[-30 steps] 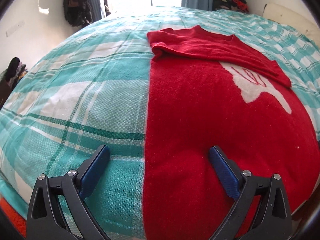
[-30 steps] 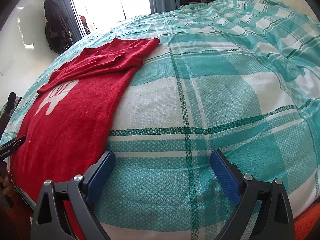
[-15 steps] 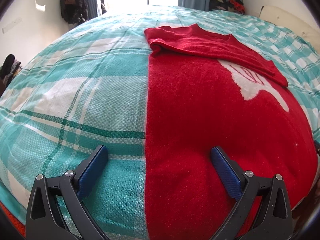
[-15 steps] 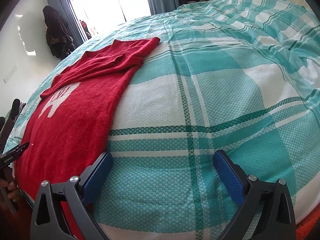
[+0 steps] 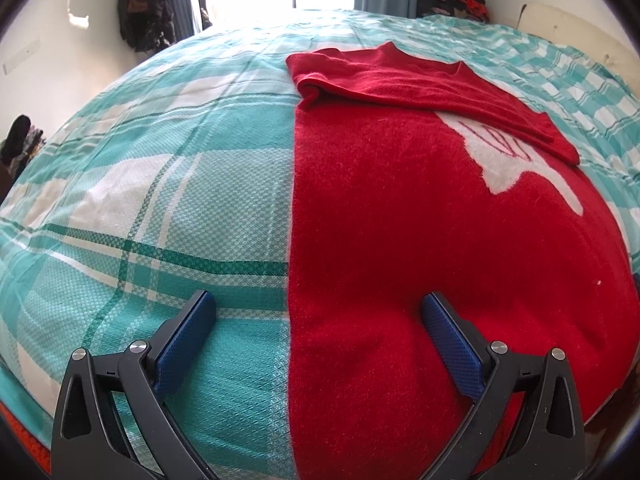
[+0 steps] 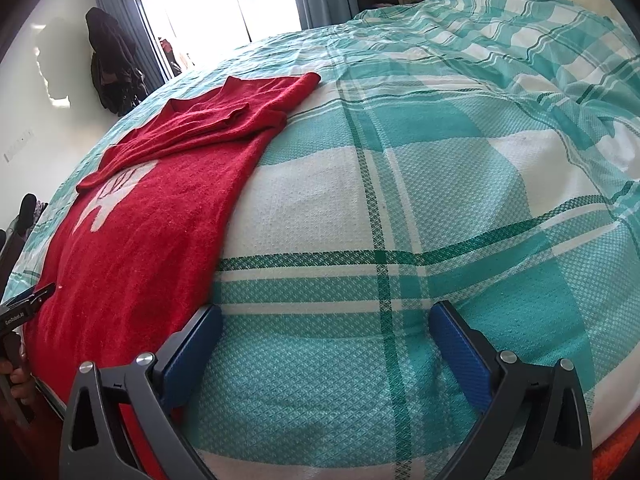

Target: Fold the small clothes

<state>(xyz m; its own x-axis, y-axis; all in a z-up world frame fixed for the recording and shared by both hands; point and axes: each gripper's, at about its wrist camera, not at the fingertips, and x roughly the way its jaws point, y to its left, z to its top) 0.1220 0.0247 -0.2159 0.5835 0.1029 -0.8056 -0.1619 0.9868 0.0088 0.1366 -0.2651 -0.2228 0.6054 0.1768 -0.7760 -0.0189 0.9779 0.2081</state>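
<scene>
A red sweater (image 5: pixel 420 220) with a white motif lies flat on the teal plaid bedspread (image 5: pixel 160 200), its sleeves folded across the chest at the far end. My left gripper (image 5: pixel 320 320) is open and straddles the sweater's left edge near the hem, one finger over the bedspread and the other over the red knit. In the right wrist view the sweater (image 6: pixel 140 232) lies to the left. My right gripper (image 6: pixel 326 328) is open wide, its left finger at the sweater's right edge and the rest over the bedspread (image 6: pixel 480 200). Nothing is held.
Dark clothes hang on the wall (image 6: pixel 112 64) beside a bright window. A pile of clothes (image 5: pixel 452 0) sits past the bed's far corner, by the headboard (image 5: pixel 580 48). A hand with the other gripper's handle (image 6: pixel 20 320) shows at the left edge. An orange rug (image 6: pixel 616 448) lies below the bed.
The right gripper's jaws have spread slightly wider. Both views have shifted only a little, and the sweater has not moved.
</scene>
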